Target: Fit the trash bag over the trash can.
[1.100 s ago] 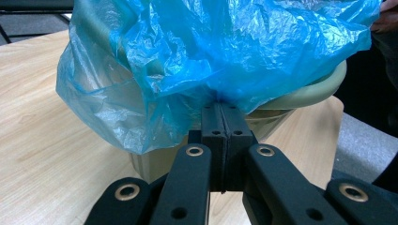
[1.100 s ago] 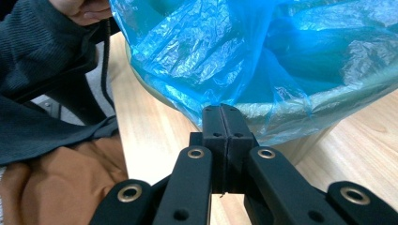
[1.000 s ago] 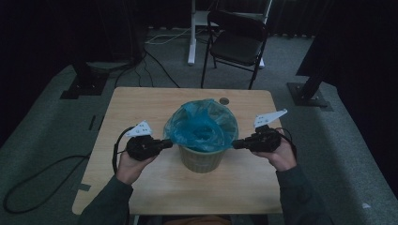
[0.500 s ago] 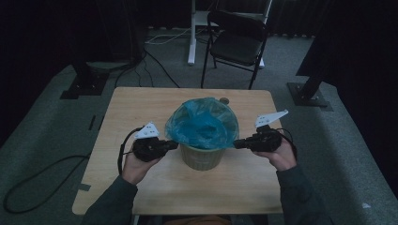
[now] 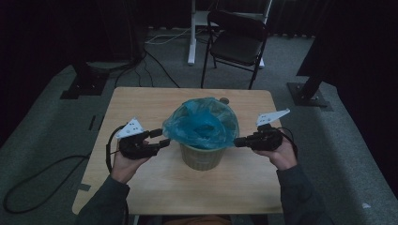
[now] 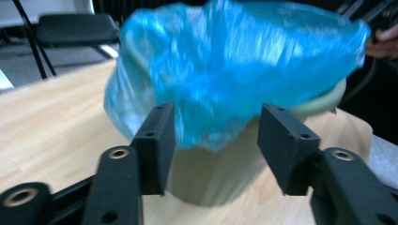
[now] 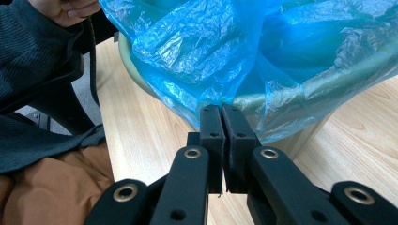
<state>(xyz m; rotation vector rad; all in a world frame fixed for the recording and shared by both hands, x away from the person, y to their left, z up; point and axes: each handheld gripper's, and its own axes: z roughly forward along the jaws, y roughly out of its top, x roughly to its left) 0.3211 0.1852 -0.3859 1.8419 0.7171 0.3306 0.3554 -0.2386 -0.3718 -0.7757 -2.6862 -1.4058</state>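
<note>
A blue bag (image 5: 202,124) is being fitted over the rim of a pale bin (image 5: 202,158) standing mid-table (image 5: 141,103). Its hem is being pinched at the bin's right side by the right gripper (image 7: 221,123), jaws pressed together, while the left gripper (image 6: 213,136) is being held wide apart, empty, just beside the hanging film. Next, that loose edge probably needs to be gripped and drawn down.

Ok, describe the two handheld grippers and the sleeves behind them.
Both the left gripper and right gripper are black, with blocky fingers on bolted linkages with brass-ringed holes. Each carries a pale three-cornered plate on top and trails a black cable. The sleeves are dark grey.
</note>
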